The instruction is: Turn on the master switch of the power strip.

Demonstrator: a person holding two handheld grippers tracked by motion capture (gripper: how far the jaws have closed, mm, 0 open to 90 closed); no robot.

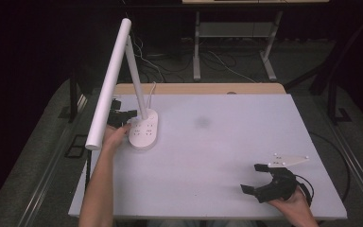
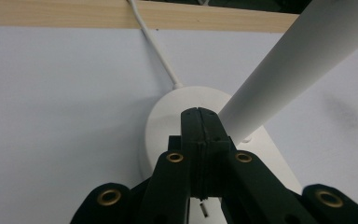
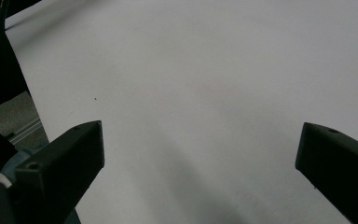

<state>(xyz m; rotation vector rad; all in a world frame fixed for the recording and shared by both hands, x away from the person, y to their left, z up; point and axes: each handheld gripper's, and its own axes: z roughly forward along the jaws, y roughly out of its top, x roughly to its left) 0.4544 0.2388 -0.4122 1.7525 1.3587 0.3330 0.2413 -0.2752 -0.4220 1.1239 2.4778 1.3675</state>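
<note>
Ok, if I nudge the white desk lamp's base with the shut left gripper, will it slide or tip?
The desk lamp probably slides: its base is broad and flat on the smooth table. The long head overhangs, so a high push might tip it. The cord may drag.

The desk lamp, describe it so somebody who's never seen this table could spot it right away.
Start at the big white table and go to its far left corner. There a white desk lamp stands on an oval base with small dots on top, a thin stem rising to a long tube head that slants out past the table's left edge. The left hand-held gripper, shut, reaches its base.
</note>
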